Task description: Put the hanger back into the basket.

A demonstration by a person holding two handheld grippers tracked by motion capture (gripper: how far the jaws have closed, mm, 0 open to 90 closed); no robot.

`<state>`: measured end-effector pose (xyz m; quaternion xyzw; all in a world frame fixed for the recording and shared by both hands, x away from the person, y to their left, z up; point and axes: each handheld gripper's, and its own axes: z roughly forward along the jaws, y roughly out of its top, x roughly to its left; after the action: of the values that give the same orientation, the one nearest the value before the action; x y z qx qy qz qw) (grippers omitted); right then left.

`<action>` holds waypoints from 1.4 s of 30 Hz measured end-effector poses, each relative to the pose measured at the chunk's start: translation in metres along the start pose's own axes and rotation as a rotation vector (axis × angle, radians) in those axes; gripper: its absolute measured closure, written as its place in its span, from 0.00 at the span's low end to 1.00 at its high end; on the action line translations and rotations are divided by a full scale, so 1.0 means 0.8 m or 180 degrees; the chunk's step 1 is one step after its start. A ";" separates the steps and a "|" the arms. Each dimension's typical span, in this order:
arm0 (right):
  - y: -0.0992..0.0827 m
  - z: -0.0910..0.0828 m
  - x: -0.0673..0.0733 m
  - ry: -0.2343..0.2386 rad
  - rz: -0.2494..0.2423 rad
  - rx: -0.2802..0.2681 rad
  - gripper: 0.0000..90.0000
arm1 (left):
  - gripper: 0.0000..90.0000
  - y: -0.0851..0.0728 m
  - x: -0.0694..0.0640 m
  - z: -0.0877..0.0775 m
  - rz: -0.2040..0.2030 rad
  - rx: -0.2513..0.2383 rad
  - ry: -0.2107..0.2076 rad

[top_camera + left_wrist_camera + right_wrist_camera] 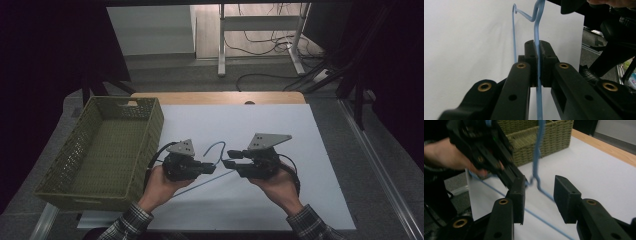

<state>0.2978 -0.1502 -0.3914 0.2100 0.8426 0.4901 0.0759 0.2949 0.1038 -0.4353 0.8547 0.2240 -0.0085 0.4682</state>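
Observation:
A thin blue bent wire (214, 145) hangs over the white mat (280, 130), with a long straight run (202, 183) below my hands. My left gripper (212, 168) is shut on this wire. In the left gripper view the wire (537, 25) rises out of the pinched pads of that gripper (538, 47) and bends at the top. My right gripper (230, 159) faces it from the right, tips nearly touching. Its jaws (540, 192) stand apart, and the wire's kink (535, 178) hangs free just beyond the gap between them.
A green woven basket (150, 130) stands at the left of the mat, near my left hand; its wall (541, 135) is behind the wire in the right gripper view. A wooden table edge (220, 97) runs along the far side. The mat's right half is bare.

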 end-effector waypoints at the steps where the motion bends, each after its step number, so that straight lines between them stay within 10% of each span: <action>1: 0.002 0.006 0.001 -0.0007 0.0044 -0.0032 0.76 | 0.97 -0.001 -0.001 0.004 -0.0012 -0.0002 -0.0029; 9: 0.002 0.015 0.004 -0.0071 0.0154 -0.0003 0.95 | 0.94 -0.002 -0.004 0.009 0.0023 0.0030 0.0011; 17: 0.003 0.007 0.005 -0.0320 0.0135 0.0012 0.95 | 0.50 -0.013 -0.007 -0.012 0.0081 0.0327 0.0211; 32: 0.003 0.012 0.008 -0.0323 0.0094 0.0090 0.95 | 0.83 0.009 -0.006 0.015 0.0131 0.0713 0.0149; 42: 0.002 0.014 0.007 -0.0280 0.0098 0.0104 0.95 | 0.97 0.003 -0.001 0.016 -0.0011 0.0568 -0.0058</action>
<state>0.2973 -0.1380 -0.3953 0.2455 0.8430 0.4677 0.1020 0.2975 0.0918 -0.4405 0.8925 0.2195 -0.0369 0.3922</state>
